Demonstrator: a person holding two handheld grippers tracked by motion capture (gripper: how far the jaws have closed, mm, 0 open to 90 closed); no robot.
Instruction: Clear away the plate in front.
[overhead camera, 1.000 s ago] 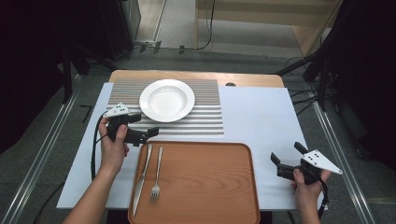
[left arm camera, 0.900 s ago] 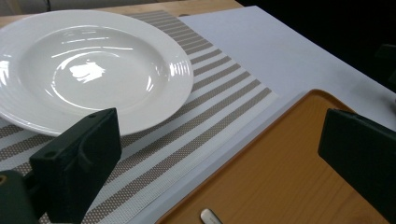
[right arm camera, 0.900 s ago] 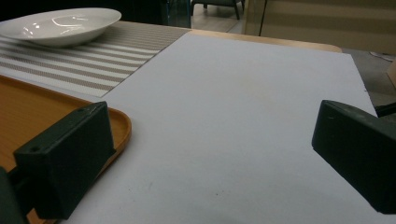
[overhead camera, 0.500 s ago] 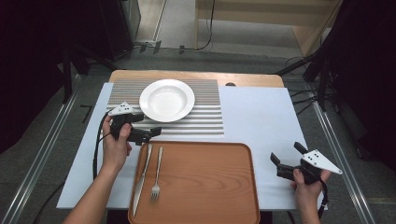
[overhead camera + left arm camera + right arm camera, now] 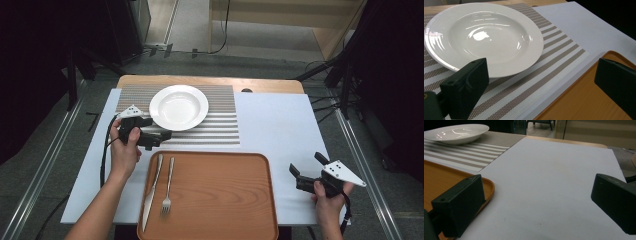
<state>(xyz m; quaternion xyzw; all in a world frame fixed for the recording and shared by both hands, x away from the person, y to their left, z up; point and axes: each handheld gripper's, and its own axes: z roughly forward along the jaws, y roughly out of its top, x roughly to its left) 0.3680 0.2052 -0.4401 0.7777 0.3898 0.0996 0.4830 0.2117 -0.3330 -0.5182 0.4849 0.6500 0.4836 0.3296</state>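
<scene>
The left gripper (image 5: 161, 134) hangs low over the striped mat (image 5: 220, 125), just beside the near rim of the plate (image 5: 178, 106). Its jaws stand wide apart and hold nothing. The plate is round, white and glossy, with a broad flat rim and a shallow well. The mat is woven, with brown and white stripes. In the left gripper view the weave shows as fine dots, and the plate (image 5: 484, 37) reflects the lamps; one jaw is just in front of its rim, the other over the corner of the tray (image 5: 584, 100).

The tray (image 5: 220, 200) is smooth orange-brown wood with round corners and a raised lip. A knife (image 5: 151, 187) and a fork (image 5: 168, 187), both of metal, lie side by side at its left edge. The rest of the tray is bare.

The right gripper (image 5: 306, 170) is just beside the right edge of the tray, over the white sheet (image 5: 280, 125) that covers the desk (image 5: 210, 81). Its jaws are also wide apart and empty. The right gripper view shows much free sheet (image 5: 554, 182) ahead.
</scene>
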